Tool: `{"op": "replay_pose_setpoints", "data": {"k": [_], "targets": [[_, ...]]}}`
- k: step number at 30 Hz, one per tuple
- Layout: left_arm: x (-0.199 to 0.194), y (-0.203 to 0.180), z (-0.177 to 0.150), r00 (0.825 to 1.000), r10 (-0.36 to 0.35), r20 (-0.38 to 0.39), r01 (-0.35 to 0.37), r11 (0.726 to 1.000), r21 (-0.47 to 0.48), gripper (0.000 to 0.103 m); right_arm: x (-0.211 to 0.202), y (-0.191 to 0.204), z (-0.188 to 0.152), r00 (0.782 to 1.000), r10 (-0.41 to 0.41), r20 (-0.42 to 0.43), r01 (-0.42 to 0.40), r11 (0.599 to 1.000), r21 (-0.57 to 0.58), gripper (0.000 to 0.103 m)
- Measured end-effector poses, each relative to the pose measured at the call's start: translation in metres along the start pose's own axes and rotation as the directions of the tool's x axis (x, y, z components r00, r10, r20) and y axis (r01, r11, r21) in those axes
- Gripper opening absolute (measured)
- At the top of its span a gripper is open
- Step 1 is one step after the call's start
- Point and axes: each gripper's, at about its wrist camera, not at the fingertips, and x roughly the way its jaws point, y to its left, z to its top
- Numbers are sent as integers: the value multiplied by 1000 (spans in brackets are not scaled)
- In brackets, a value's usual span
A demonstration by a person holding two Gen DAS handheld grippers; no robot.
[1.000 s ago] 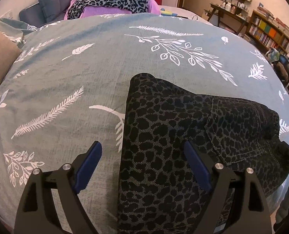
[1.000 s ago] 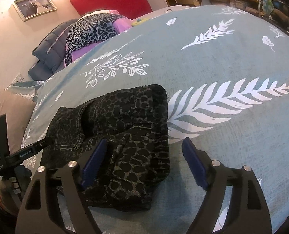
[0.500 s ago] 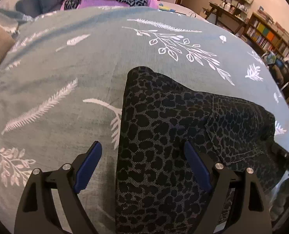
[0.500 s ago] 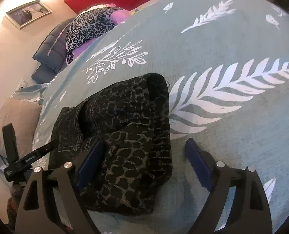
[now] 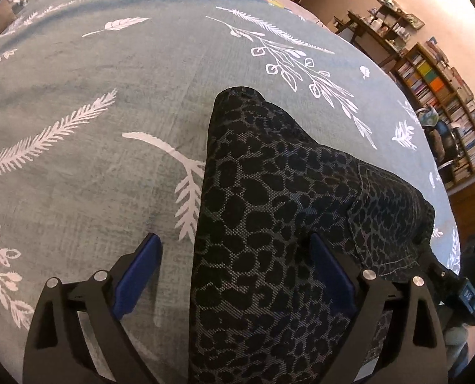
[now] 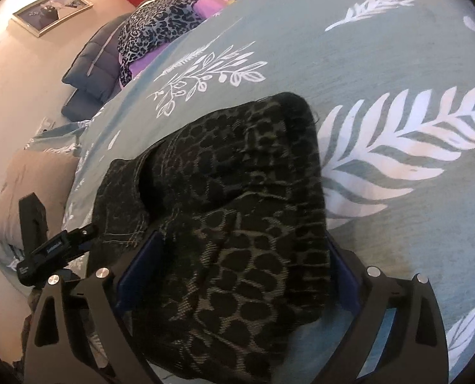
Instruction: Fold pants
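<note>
A pair of dark leopard-print pants (image 5: pixel 269 211) lies folded into a thick bundle on a bed covered with a teal bedspread (image 5: pixel 93 96) printed with white feathers and leafy sprigs. Seen from the left wrist, the bundle runs from the near edge of the bed away towards the middle, with its stitched waistband end spreading off to the right. The left gripper (image 5: pixel 234 265) hangs low over the near part of the bundle with its blue-padded jaws spread wide, having just opened further; the left pad sits over bare bedspread, the right pad over the cloth, and the bundle's left edge lies between them, not pinched. Seen from the right wrist, the right gripper (image 6: pixel 237 272) straddles the near end of the pants (here the print looks browner), its jaws also wide and just opened further, one pad on each side of the folded cloth; whether the pads touch the fabric is hard to tell. At the far end of the bed lie a grey leopard-print cloth (image 6: pixel 154 25) over something purple and a dark quilted cushion (image 6: pixel 93 64). A bookshelf (image 5: pixel 442 102) stands along the wall to the far right.
</note>
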Motion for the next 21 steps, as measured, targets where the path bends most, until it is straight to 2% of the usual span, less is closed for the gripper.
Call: {"op": "replay_pose_setpoints", "data": {"k": [4, 6, 9, 12, 14, 17, 21], "targets": [[1, 0, 2, 1000, -10, -6, 10, 1000, 20, 93, 1, -3, 3, 995, 95, -39, -93, 995, 41, 96], [3, -1, 3, 1000, -22, -11, 23, 999, 23, 93, 3, -2, 4, 992, 115, -56, -113, 993, 39, 96], [5, -3, 3, 1000, -21, -6, 21, 999, 30, 93, 6, 3, 3, 993, 100, -57, -100, 995, 0, 96], [7, -7, 3, 998, -54, -17, 54, 997, 49, 92, 9, 11, -1, 997, 69, -44, -70, 997, -31, 96], [7, -10, 2, 992, -121, -45, 123, 991, 52, 83, 9, 13, -3, 997, 70, -37, -71, 997, -32, 96], [6, -13, 1, 991, -122, -49, 126, 990, 69, 78, 9, 9, -3, 996, 85, -35, -86, 996, -27, 95], [1, -9, 0, 989, -142, -48, 144, 988, 60, 63, 9, 10, -2, 995, 86, -40, -88, 995, -37, 91]]}}
